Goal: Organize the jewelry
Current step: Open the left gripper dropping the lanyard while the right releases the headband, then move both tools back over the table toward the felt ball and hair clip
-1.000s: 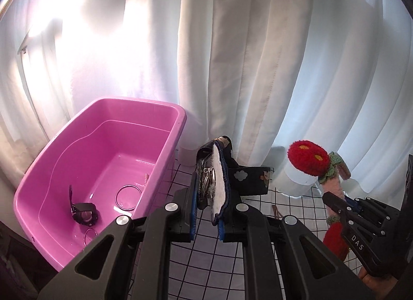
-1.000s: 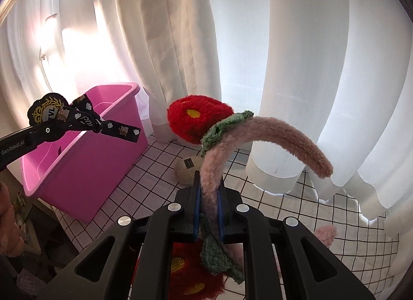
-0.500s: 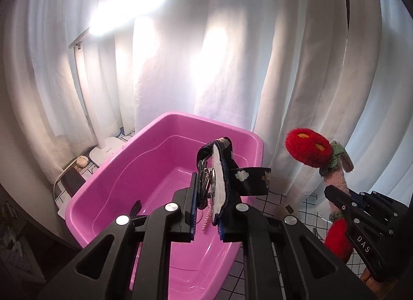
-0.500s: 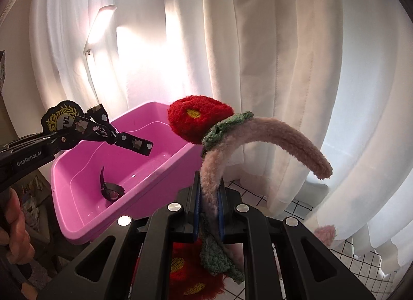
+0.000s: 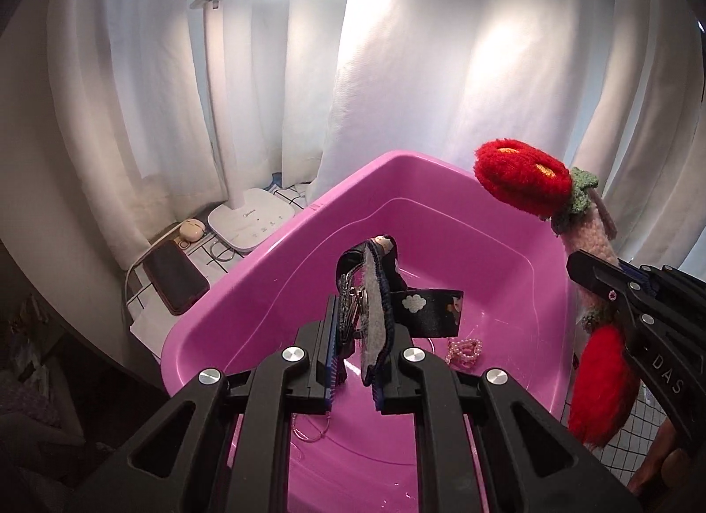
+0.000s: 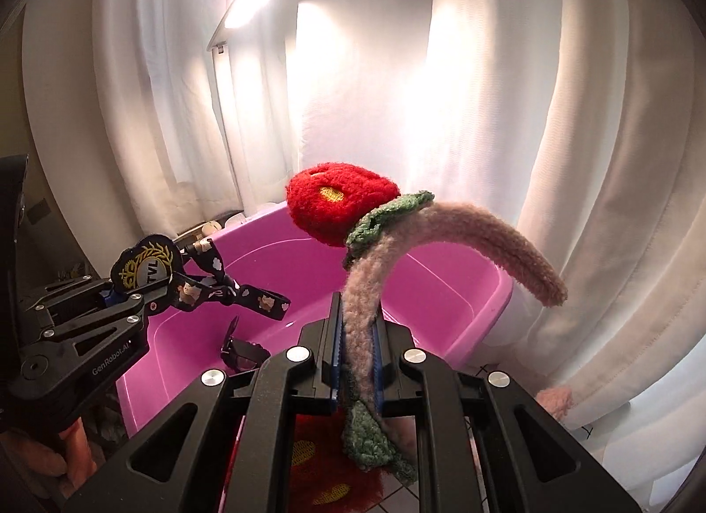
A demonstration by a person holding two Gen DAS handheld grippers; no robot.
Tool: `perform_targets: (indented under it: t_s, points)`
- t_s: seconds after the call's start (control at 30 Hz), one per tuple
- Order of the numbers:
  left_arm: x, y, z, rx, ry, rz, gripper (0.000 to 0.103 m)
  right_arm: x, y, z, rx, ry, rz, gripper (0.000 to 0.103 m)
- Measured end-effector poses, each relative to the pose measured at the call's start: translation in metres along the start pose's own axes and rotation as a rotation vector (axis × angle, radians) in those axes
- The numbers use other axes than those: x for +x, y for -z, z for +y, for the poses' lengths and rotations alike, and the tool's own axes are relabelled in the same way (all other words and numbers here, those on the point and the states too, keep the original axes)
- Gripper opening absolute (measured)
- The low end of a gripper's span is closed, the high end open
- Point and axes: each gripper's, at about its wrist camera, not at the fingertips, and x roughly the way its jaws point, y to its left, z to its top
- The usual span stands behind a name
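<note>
Left hand-held gripper [image 5: 353, 363] held over pink tub [image 5: 507, 257], clamped on dark patch keychain [image 5: 375, 314], right hand-held gripper [image 6: 356, 367] raised beside tub, pinching fuzzy pink headband [image 6: 441, 226] with red flowers.

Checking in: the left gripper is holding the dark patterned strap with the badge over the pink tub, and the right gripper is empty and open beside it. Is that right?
Not quite. The right gripper is not empty: the right wrist view shows its fingers shut on the fuzzy pink headband with the red flower. The rest stands: the left gripper holds the dark patterned strap over the pink tub.
</note>
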Motion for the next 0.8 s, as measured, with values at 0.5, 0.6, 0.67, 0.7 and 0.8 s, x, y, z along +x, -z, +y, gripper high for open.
perform_targets:
  t_s: [0.5, 0.6, 0.67, 0.7, 0.8]
  points:
    - [0.048, 0.011, 0.016, -0.022, -0.072, 0.192, 0.045, 0.083, -0.014, 0.024, -0.062, 0.013, 0.22, 0.043]
    - [0.042, 0.011, 0.02, -0.024, -0.1, 0.156, 0.093, 0.083, -0.015, 0.024, -0.058, 0.025, 0.213, 0.06]
    - [0.041, 0.01, 0.02, -0.017, -0.1, 0.154, 0.093, 0.084, -0.016, 0.022, -0.063, 0.044, 0.213, 0.06]
    - [0.041, 0.01, 0.021, -0.017, -0.101, 0.157, 0.093, 0.084, -0.016, 0.022, -0.06, 0.046, 0.215, 0.06]
    - [0.043, 0.01, 0.024, -0.029, -0.106, 0.168, 0.093, 0.084, -0.015, 0.02, -0.048, 0.046, 0.219, 0.06]
